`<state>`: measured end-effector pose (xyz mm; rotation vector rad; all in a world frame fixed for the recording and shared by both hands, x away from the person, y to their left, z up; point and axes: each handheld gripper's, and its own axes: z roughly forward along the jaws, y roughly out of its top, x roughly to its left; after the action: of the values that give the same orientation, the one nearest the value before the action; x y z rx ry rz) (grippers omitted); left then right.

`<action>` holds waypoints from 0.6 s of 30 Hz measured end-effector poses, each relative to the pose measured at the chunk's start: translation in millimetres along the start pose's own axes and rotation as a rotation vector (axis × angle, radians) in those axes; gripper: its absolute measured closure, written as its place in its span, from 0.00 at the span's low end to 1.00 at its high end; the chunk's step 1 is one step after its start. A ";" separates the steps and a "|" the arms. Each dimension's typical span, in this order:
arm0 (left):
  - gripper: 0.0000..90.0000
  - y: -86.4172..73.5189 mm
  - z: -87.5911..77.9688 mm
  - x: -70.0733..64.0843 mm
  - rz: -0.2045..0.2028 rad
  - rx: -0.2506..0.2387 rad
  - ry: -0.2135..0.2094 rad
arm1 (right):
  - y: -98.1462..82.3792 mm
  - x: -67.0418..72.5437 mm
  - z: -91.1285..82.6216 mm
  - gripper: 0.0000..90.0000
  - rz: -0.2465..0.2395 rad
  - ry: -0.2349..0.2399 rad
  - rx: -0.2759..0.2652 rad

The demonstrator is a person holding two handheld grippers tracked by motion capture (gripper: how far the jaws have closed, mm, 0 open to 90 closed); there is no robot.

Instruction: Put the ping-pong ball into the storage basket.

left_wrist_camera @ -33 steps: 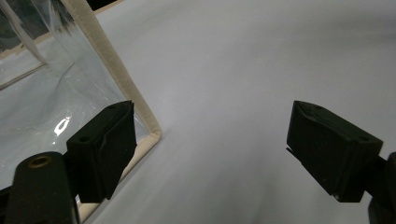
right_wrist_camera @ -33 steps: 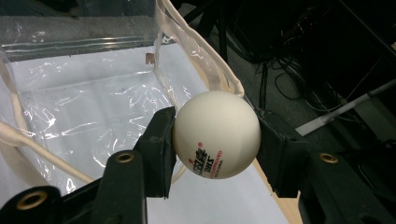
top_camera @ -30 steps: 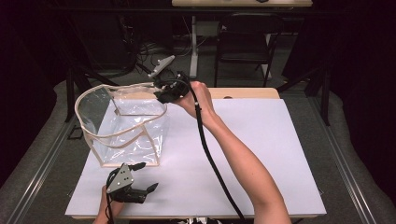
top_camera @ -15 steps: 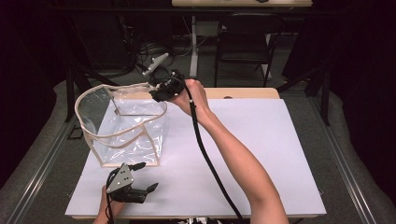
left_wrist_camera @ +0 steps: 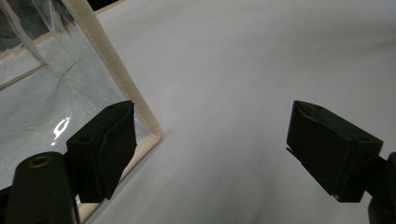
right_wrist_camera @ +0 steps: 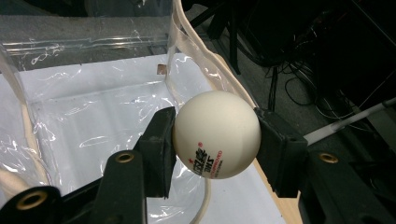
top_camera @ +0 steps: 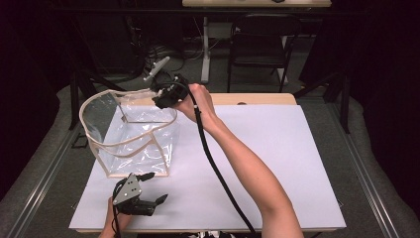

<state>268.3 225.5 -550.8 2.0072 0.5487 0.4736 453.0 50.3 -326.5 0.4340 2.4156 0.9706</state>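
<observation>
Two grippers are at work on the white-covered bench (top_camera: 277, 163). At upper left of the high view, the right gripper (top_camera: 166, 95) hangs at the far rim of a clear plastic bag (top_camera: 131, 134) with cream fabric edging; wide bare sheet lies to the right. Its own view reveals a smooth white ping-pong ball (right_wrist_camera: 217, 134) with red print, clamped between the fingers above the bag's mouth. The left gripper (top_camera: 151, 201) sits at lower left, fingers spread wide and empty, just beside the bag's bottom corner.
</observation>
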 end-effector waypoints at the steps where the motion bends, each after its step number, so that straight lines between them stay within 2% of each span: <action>1: 0.18 0.0 0.0 0.0 -0.001 -0.001 0.000 | 0.6 0.5 0.6 0.57 0.001 0.000 0.000; 18: 0.18 0.1 0.3 0.2 -0.004 -0.003 -0.002 | 12.3 9.4 11.4 0.57 -0.025 0.029 0.015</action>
<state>268.7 225.4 -550.8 2.0028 0.5507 0.4699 452.8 69.4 -328.0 0.3972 2.4504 0.9548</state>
